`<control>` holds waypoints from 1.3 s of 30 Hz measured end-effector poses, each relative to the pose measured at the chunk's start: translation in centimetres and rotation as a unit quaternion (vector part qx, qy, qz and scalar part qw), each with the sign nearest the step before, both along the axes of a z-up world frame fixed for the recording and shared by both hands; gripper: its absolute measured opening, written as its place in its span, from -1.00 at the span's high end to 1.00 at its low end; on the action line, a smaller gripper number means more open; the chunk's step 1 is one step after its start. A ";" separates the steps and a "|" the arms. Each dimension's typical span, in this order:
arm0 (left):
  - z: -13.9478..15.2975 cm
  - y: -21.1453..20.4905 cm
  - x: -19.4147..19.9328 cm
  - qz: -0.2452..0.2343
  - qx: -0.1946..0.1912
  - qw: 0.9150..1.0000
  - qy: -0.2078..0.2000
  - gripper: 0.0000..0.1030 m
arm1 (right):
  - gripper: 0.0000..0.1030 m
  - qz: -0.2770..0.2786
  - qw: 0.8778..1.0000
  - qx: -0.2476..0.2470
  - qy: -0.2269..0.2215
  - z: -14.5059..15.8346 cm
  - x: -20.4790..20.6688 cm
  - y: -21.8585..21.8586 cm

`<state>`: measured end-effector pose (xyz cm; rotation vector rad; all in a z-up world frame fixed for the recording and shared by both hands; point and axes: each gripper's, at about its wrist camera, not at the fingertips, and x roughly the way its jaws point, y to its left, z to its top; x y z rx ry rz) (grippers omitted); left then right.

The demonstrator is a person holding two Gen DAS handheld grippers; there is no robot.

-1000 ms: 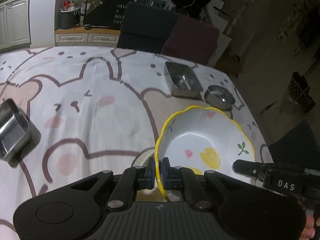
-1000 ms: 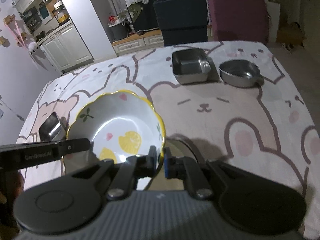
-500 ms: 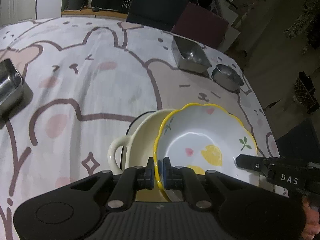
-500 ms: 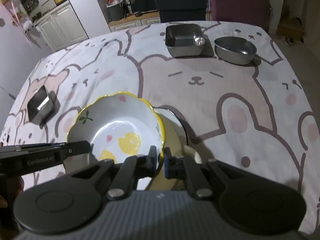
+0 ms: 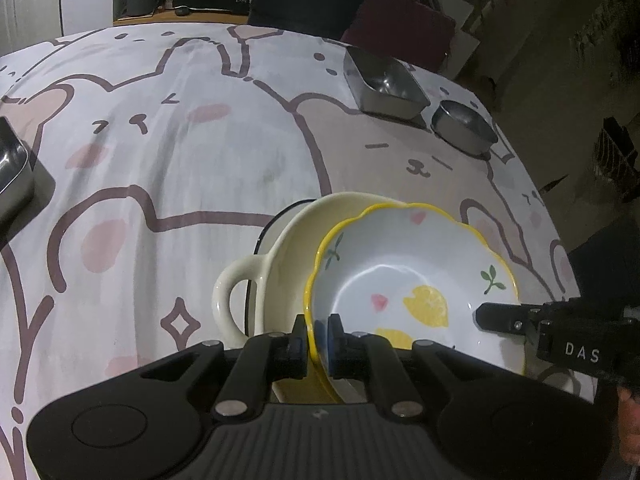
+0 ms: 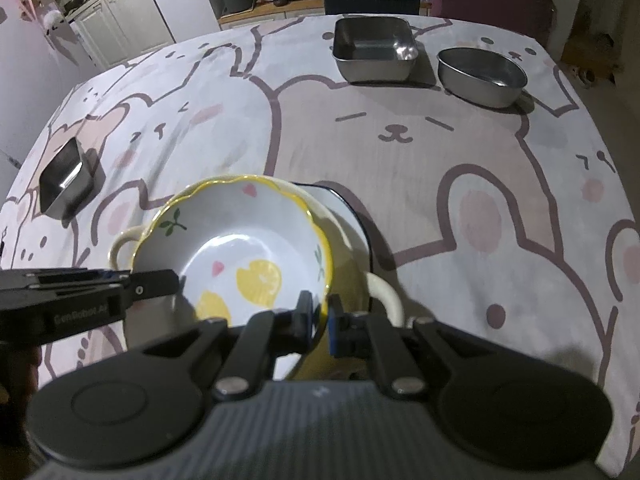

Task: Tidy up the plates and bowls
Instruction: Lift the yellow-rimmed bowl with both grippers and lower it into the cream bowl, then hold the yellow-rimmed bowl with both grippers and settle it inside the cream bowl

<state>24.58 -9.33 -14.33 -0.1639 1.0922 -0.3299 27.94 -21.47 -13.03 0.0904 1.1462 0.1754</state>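
Stacking step: left gripper [image 5: 317, 338] and right gripper [image 6: 319, 318] each pinch opposite rims of the lemon-print bowl [image 5: 412, 280], held partly inside the cream handled bowl [image 5: 280, 264] on the surface [image 5: 180, 152]. Next: seat it, then release.

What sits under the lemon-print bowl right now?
A cream two-handled bowl sits directly beneath the lemon bowl, with a dark-rimmed white plate under that. The cream bowl's inside is mostly covered.

lemon bowl [image 5: 408, 276] lowered | now nested in cream handled bowl [image 5: 280, 248] (hidden a second ago)
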 end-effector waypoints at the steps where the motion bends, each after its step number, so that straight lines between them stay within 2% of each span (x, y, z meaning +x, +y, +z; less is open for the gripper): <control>1: -0.1 -0.1 0.0 -0.002 0.002 1.000 0.000 0.80 | 0.83 0.000 1.000 -0.001 0.002 -0.1 0.1 0.0; 10: -0.8 -0.6 0.2 -0.016 0.022 1.000 0.002 0.77 | 0.82 0.007 1.000 -0.013 0.015 -0.9 0.6 0.4; 22: -0.6 -2.2 -0.3 -0.063 0.079 0.994 -0.036 0.69 | 0.82 0.004 1.000 -0.012 0.018 -1.3 0.9 0.5; 33: -0.5 -2.5 -0.5 -0.086 0.096 0.991 -0.039 0.64 | 0.82 0.007 1.000 -0.016 0.019 -1.2 1.0 0.6; 39: -0.4 -2.4 -0.7 -0.094 0.099 0.990 -0.041 0.63 | 0.83 0.017 0.999 -0.035 0.004 -0.8 0.6 1.1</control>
